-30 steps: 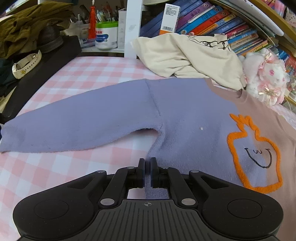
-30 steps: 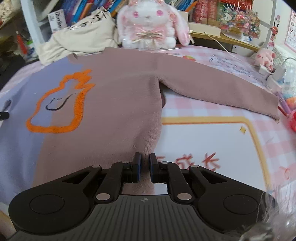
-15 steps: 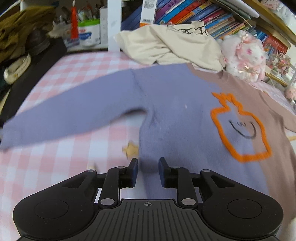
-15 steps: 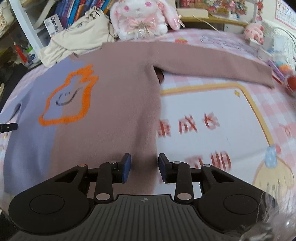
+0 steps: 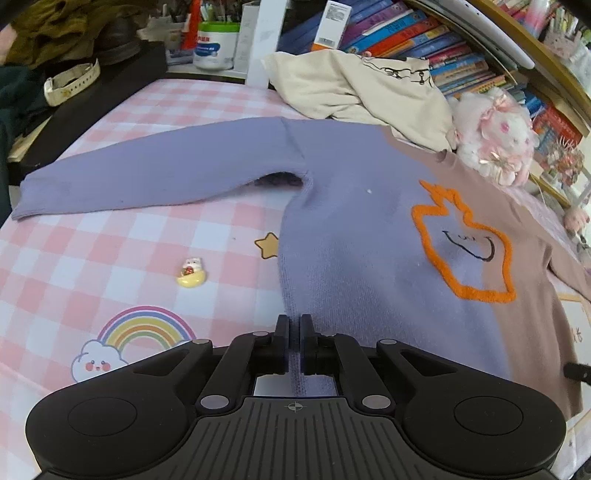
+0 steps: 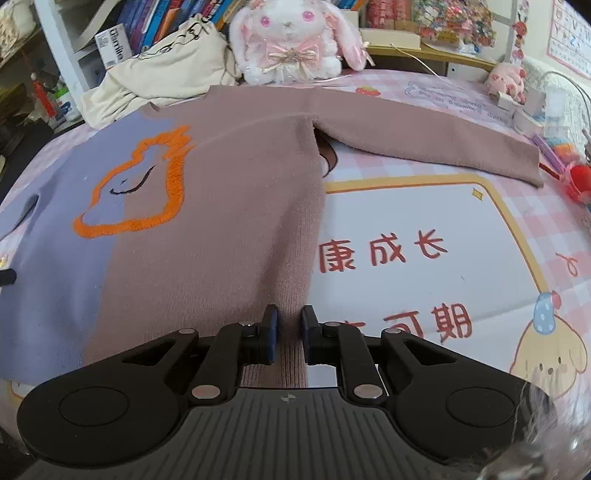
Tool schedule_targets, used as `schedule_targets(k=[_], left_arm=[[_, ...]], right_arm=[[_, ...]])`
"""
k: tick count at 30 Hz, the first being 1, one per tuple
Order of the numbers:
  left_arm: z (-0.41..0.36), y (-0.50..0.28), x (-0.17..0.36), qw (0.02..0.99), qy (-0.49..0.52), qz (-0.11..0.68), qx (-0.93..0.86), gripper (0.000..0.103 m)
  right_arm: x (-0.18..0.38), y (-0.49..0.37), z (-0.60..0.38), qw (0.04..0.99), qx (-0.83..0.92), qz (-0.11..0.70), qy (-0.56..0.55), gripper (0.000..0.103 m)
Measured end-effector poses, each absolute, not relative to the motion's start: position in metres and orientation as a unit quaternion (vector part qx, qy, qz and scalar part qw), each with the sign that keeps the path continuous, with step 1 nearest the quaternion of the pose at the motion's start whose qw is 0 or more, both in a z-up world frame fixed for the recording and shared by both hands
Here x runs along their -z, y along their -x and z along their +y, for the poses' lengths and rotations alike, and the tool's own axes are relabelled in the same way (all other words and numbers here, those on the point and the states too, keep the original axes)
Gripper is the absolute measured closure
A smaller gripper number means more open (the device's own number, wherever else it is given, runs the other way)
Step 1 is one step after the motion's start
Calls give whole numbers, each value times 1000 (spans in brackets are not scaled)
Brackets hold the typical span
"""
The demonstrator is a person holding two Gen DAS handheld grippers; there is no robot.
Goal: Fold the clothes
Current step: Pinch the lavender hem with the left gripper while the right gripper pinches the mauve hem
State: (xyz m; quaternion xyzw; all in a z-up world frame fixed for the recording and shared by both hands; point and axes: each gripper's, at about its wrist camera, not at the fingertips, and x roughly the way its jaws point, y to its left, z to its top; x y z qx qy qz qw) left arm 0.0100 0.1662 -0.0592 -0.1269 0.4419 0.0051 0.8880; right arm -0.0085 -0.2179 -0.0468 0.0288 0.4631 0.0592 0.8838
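A sweater (image 5: pixel 351 240), purple on its left half and brown on its right (image 6: pixel 229 206), lies face up and spread flat, with an orange-outlined smiling figure (image 5: pixel 465 243) on the chest. The purple sleeve (image 5: pixel 147 173) reaches out left and the brown sleeve (image 6: pixel 424 147) out right. My left gripper (image 5: pixel 294 326) is shut on the purple hem at the sweater's left side edge. My right gripper (image 6: pixel 289 321) is closing its jaws on a raised ridge of the brown hem at the right side edge, and the fabric fills the gap between its pads.
A crumpled cream garment (image 5: pixel 354 88) and a plush bunny (image 6: pixel 291 40) sit just beyond the collar, in front of shelves of books (image 5: pixel 406 33). A small yellow charm (image 5: pixel 191 273) lies on the pink checked cloth (image 5: pixel 92 258). Toys and a red item (image 6: pixel 578 177) crowd the right edge.
Both grippers opened, shifted along the sweater's bottom edge, and closed again on the hem. In the left wrist view a charm and a rainbow print have come into sight.
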Motion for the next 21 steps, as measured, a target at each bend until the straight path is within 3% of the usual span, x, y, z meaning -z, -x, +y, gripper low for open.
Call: schedule_targets(k=[18,20,21], left_arm=[[152,-6,58,897,66,436,-6,95],[145,-3,55,900,50,432,-19,88],[142,0,52,903,51,426,-26,86]], right_arm=[[45,15,-222,876,-70,477,-28,87],[44,14,-223,875,-76,478,-20,84],[44,13,-224,874,-79,478,-17,75]])
